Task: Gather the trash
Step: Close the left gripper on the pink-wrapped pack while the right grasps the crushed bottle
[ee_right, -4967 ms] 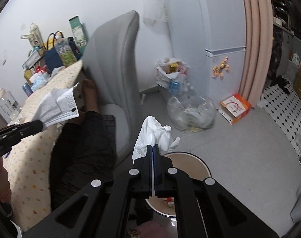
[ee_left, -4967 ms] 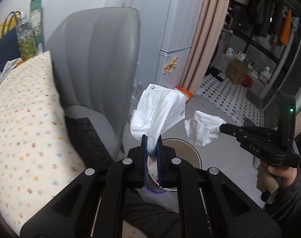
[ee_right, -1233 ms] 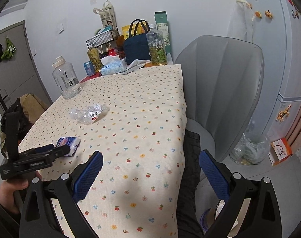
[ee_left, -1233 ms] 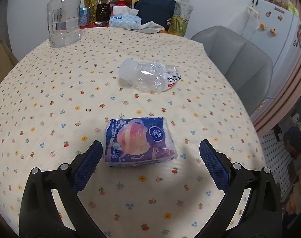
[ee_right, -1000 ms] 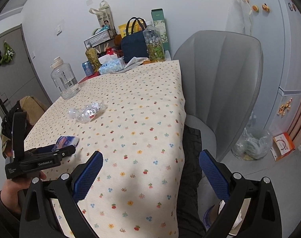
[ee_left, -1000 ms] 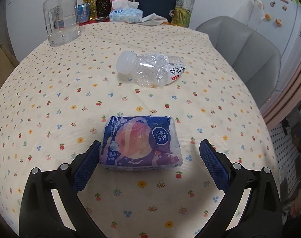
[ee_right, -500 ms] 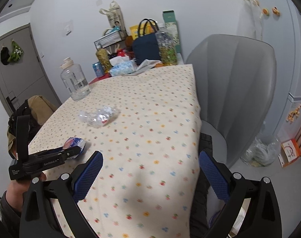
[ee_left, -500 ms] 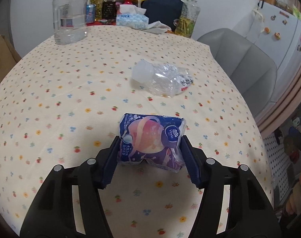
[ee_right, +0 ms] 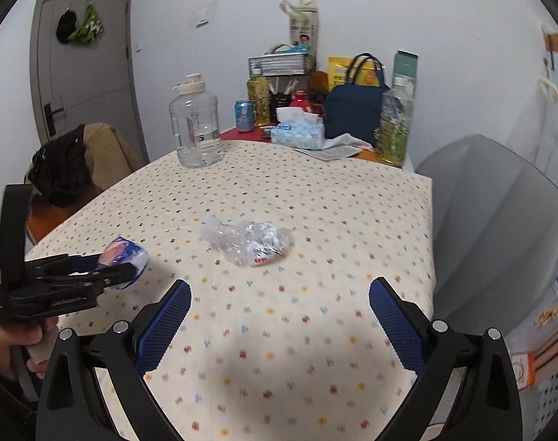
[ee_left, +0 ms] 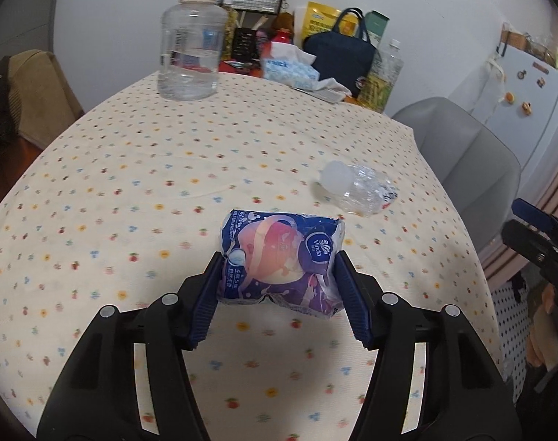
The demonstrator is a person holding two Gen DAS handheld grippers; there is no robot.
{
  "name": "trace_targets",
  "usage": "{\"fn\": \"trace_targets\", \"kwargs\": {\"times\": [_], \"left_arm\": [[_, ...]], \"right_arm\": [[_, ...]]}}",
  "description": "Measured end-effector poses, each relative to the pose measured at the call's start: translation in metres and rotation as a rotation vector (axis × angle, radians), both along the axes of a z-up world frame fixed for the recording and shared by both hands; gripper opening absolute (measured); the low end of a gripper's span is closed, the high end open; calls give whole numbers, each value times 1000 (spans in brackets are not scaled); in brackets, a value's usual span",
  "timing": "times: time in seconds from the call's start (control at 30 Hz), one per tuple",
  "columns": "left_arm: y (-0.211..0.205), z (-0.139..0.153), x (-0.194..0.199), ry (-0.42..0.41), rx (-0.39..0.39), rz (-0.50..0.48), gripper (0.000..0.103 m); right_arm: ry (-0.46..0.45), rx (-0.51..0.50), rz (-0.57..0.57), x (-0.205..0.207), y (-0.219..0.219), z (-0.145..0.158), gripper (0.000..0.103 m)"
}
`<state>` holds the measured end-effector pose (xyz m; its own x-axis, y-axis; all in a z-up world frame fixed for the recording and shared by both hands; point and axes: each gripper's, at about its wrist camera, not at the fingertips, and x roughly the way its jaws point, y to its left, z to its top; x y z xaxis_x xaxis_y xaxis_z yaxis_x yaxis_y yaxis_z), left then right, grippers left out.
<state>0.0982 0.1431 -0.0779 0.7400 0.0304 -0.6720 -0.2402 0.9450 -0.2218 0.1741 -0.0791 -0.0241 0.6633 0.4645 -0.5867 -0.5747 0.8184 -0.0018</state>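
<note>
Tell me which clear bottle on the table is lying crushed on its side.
The crumpled plastic bottle mid-table, flattened and on its side. The big water jug and the tall bottle at the far edge both stand upright.

Location: a lived-in home, dining corner of a small apartment. A table [ee_right: 315,198] carries a cream tablecloth printed with small fruit and flowers. Household supplies crowd its far edge against a white wall: a large clear water jug [ee_right: 196,125], a drink can [ee_right: 244,115], a tissue box [ee_right: 297,134], a navy lunch bag [ee_right: 352,114], a wire rack [ee_right: 279,64] and bottled drinks. A grey upholstered chair [ee_right: 496,217] stands beside the table. A white refrigerator [ee_left: 529,88] bearing magnets is visible at the right. A grey interior door [ee_right: 88,73] has items hanging on it. A second chair [ee_right: 102,150] holds draped clothing.
</note>
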Motion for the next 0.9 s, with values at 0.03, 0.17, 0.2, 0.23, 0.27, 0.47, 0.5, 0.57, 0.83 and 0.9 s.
{"fn": "trace_targets", "kwargs": {"times": [0.03, 0.17, 0.2, 0.23, 0.27, 0.47, 0.5, 0.57, 0.83, 0.9], "left_arm": [[7, 1, -3, -4, 3, 14, 60], [34, 2, -12, -17, 0, 77, 60], [40, 3, -13, -19, -1, 91, 61], [44, 3, -14, -20, -1, 99, 61], [49, 3, -16, -22, -3, 108, 61], [68, -4, -20, -29, -29, 144, 61], [71, -5, -19, -29, -33, 150, 61], [75, -8, -19, -29, -41, 162, 61], [88, -23, -18, -17, -89, 203, 61], [88, -23, -18, -18, -93, 205, 61]], "right_arm": [[-3, -27, 15, 4, 12, -2, 95], [-15, -109, 68, 12, 51, -13, 95], [-19, -124, 79, 13, 58, -15, 95], [-37, -158, 102, 14, 70, -19, 95], [-53, -179, 112, 15, 77, -21, 95], [-151, -289, 172, 25, 117, -23, 95], [-163, -302, 183, 26, 122, -23, 95], [-181, -333, 201, 30, 133, -26, 93], [-180, -394, 242, 37, 160, -45, 86], [-185, -421, 244, 39, 166, -50, 86]]}}
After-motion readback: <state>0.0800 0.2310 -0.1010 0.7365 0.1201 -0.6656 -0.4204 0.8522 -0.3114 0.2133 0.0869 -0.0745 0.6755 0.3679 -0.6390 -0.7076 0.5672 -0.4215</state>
